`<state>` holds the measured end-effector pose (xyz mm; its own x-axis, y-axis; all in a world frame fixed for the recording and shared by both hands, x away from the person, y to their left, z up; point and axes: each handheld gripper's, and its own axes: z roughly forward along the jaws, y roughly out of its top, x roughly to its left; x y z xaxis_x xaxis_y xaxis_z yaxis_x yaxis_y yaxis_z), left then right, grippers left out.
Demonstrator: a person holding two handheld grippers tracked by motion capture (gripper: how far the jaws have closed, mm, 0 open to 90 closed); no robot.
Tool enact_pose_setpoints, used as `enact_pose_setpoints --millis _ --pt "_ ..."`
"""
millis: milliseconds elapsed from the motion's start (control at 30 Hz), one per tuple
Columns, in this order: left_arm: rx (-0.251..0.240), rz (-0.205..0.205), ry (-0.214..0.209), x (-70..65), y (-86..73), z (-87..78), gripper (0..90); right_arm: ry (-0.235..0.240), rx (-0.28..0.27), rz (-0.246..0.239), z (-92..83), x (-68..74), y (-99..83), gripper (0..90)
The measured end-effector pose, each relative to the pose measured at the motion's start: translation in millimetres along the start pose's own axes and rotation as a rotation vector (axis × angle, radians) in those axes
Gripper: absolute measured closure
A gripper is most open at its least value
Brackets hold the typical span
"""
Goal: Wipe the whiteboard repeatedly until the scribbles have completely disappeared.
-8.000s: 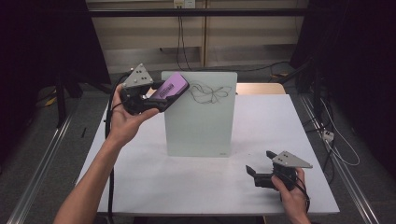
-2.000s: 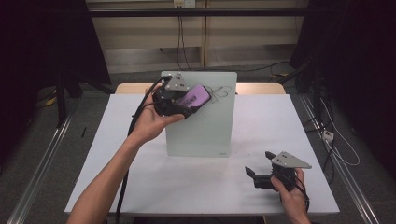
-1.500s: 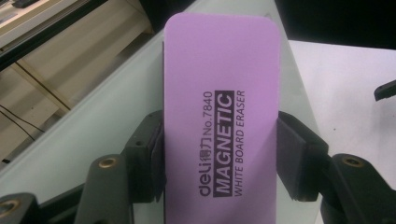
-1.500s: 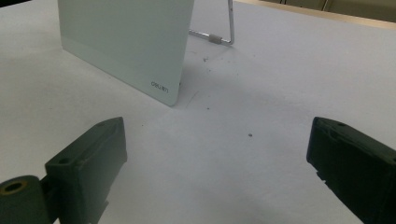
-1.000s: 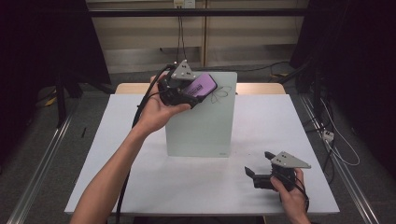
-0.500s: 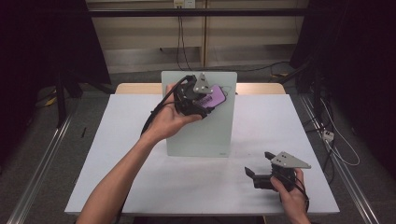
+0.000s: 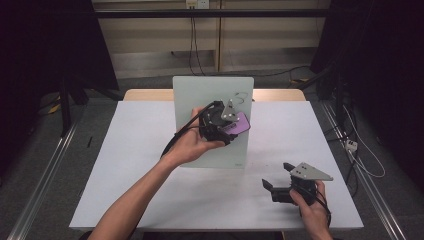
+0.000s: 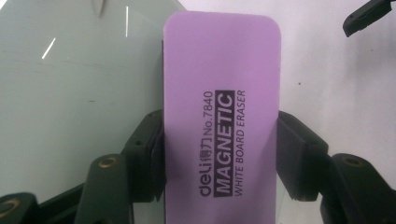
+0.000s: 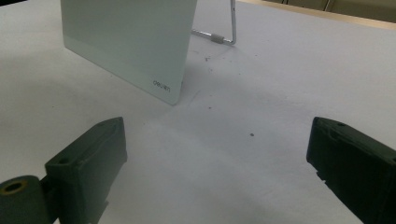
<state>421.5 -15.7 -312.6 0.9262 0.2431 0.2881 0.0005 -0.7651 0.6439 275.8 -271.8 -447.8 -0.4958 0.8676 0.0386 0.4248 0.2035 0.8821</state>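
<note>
a lab or test room: a white table (image 7: 150,150) stands alone, with dark curtains (image 7: 45,45) and loose cables (image 7: 360,155) beside it.

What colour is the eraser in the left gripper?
Purple, with black lettering. The eraser shows best in the left gripper view, clamped in the left gripper.

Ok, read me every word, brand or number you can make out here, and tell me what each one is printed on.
"deli" with two small characters I cannot read, then "No.7840": on the purple eraser.
"MAGNETIC": same eraser, white letters on a black bar.
"WHITE BOARD ERASER": same eraser, beneath that bar.
A small logo, perhaps "deli", too blurred to be sure: lower corner of the glass board.
</note>
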Motion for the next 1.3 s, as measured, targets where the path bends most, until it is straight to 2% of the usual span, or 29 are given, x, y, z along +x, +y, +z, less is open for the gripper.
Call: enact_pose_setpoints --millis 100,433,833,1100,1300 --pt "-0.010 -0.022 -0.021 4.3 -0.3 -1.6 41.1 0.000 -0.001 0.000 0.0 -0.3 -0.1 5.0" --pt "-0.060 -0.059 0.037 20.7 7.0 -21.6 41.1 0.001 0.001 0.001 0.0 -0.3 0.0 5.0" --pt "-0.113 -0.114 0.057 43.1 13.3 -42.7 41.1 0.002 0.000 0.000 0.3 -0.2 0.1 5.0" --pt "-0.132 -0.119 0.057 46.3 21.7 -43.1 41.1 0.003 -0.001 0.003 0.0 -0.1 0.1 5.0" --pt "-0.123 -0.110 0.061 43.6 31.3 -39.0 41.1 0.004 0.000 0.002 0.5 -0.5 0.0 5.0"
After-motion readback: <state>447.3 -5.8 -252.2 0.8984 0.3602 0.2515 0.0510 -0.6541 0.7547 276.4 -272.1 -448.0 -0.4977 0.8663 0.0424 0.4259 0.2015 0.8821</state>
